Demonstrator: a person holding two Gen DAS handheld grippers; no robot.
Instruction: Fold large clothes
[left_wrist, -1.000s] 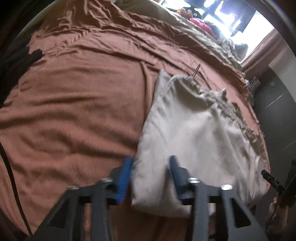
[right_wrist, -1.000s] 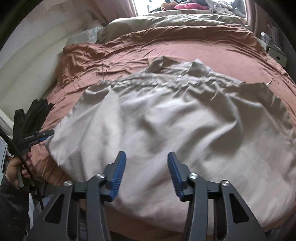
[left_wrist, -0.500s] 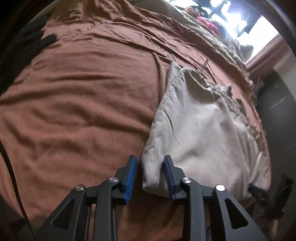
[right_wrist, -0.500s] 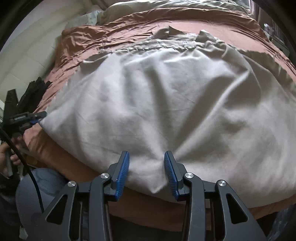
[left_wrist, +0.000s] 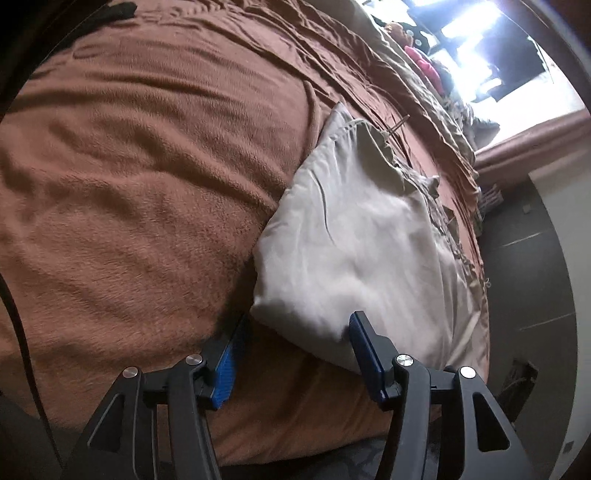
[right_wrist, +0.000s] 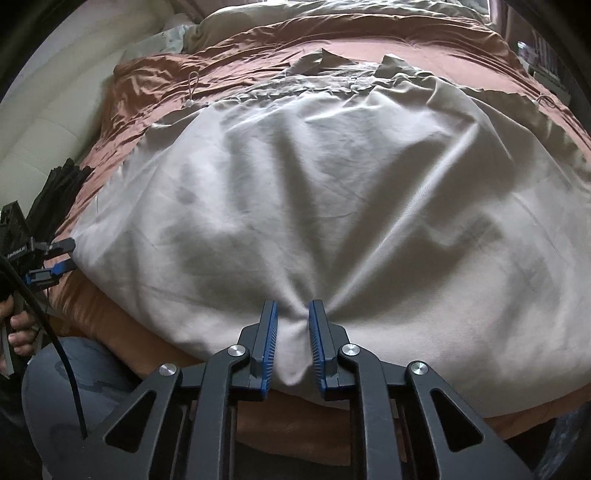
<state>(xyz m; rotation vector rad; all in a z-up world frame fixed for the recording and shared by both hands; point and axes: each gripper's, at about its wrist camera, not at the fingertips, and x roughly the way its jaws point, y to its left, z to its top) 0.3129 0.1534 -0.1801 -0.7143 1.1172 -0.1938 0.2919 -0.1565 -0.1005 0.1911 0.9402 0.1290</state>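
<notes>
Pale beige garment (right_wrist: 332, 192), large, lies spread across the brown blanket (left_wrist: 147, 177) on the bed, its near hem at the bed's front edge. The far end is rumpled, with a collar or waistband bunched there (can't tell which). A loose drawstring or thread loop lies on the blanket beside it.

Handling, judged: thin woven cloth, light, fully limp and not fragile. It will drape and sag between hold points, so it needs two holds spaced well apart along one edge. Pinch the doubled hem or a corner, not the middle of a panel. It is probably a bit slick on the pads, and the fuzzy blanket may drag it.

Right gripper (right_wrist: 292, 332): jaws closing on a pinch of the near hem. Fabric is bunched between the blue pads (right_wrist: 267, 339) and creases radiate from the pinch, so it is grasping the cloth.

Left gripper (left_wrist: 295, 358): jaws opening. They straddle the garment's near-left corner, and the pads do not appear to press it (released, or nearly so). In the right wrist view it sits at the left edge of the cloth, well apart from the right one, with the person's hand (right_wrist: 20, 328) on its grip.

A dark fabric pile (right_wrist: 55, 192) sits at the bed's left side. Pillows and a window lie beyond.
</notes>
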